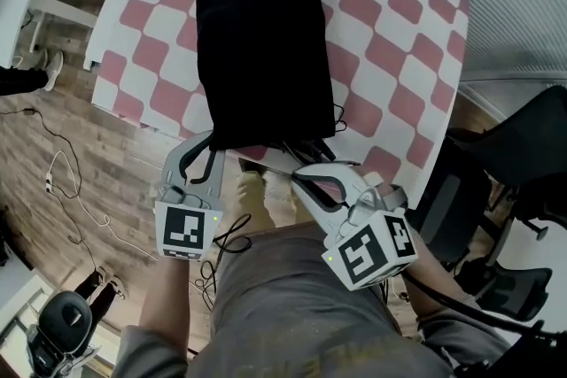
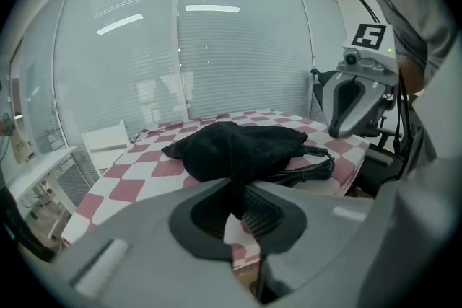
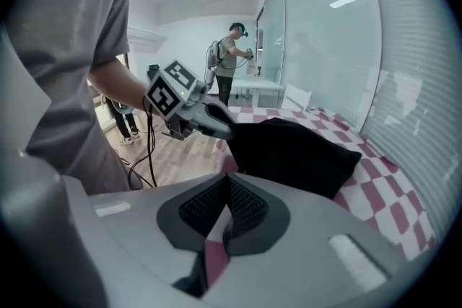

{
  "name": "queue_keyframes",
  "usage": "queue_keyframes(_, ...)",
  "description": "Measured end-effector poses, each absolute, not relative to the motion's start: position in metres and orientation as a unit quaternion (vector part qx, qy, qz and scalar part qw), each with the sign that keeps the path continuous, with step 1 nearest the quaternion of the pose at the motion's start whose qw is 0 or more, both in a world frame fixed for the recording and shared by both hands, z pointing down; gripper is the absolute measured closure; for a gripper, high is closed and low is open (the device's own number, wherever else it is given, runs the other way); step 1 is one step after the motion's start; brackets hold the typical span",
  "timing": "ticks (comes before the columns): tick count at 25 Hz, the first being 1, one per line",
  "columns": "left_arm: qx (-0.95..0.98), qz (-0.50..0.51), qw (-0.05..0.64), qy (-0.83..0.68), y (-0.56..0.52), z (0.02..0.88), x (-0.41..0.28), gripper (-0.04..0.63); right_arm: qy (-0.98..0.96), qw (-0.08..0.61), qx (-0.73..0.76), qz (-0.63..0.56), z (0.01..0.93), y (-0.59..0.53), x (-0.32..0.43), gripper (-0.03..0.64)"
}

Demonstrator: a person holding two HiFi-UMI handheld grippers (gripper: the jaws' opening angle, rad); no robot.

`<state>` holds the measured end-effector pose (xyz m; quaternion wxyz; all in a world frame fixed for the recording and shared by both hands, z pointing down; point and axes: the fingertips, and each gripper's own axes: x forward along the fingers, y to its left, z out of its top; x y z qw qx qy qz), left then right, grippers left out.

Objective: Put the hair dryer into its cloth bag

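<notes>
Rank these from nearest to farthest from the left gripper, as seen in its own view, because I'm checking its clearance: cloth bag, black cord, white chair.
1. Cloth bag: centre, its edge pinched between the jaws of the left gripper.
2. Black cord: on the table, right of the bag.
3. White chair: left, beyond the table's far edge.

Shells of left gripper [image 1: 211, 142] and right gripper [image 1: 299, 173]: pale grey, moulded, dark ribbed pads [image 3: 249, 209] inside. Each ends in a white cube [image 1: 186, 232] with black square markers and a small green light [image 1: 215, 218] at one corner. Black cable [image 1: 427, 284] off the right one. Wearer: grey short-sleeved shirt [image 1: 301, 314], tan trousers [image 1: 254, 201].
</notes>
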<state>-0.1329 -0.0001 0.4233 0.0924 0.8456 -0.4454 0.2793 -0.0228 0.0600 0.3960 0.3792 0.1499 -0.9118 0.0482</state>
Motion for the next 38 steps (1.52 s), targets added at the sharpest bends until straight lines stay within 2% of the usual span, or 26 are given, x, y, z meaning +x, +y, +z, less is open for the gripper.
queue_keyframes(6, 0.853, 0.275, 0.096, -0.434, 0.001, 0.419, -0.131, 0.575, -0.848, 0.499, 0.168, 0.057, 0.471, 0.053, -0.049, 0.588)
queue_keyframes(9, 0.861, 0.279, 0.078, -0.417, -0.001, 0.414, -0.127, 0.575, -0.829, 0.524, 0.194, 0.042, 0.474, 0.042, -0.05, 0.589)
queue_keyframes(14, 0.87, 0.288, 0.067, -0.394, 0.002, 0.414, -0.123, 0.578, -0.811, 0.521, 0.265, 0.015, 0.466, 0.013, -0.044, 0.589)
queue_keyframes(19, 0.873, 0.289, 0.085, -0.384, 0.014, 0.426, -0.115, 0.578, -0.796, 0.518, 0.313, 0.005, 0.472, -0.014, -0.023, 0.589)
queue_keyframes(25, 0.868, 0.306, 0.088, -0.381, 0.017, 0.441, -0.116, 0.578, -0.836, 0.476, 0.269, 0.043, 0.461, -0.006, -0.013, 0.569)
queue_keyframes(35, 0.856, 0.332, 0.09, -0.386, 0.019, 0.467, -0.125, 0.577, -0.831, 0.438, 0.335, 0.074, 0.442, -0.011, 0.051, 0.58)
queue_keyframes(38, 0.86, 0.285, 0.117, -0.407, 0.017, 0.457, -0.127, 0.524, -0.838, 0.409, 0.353, 0.082, 0.433, -0.017, 0.054, 0.58)
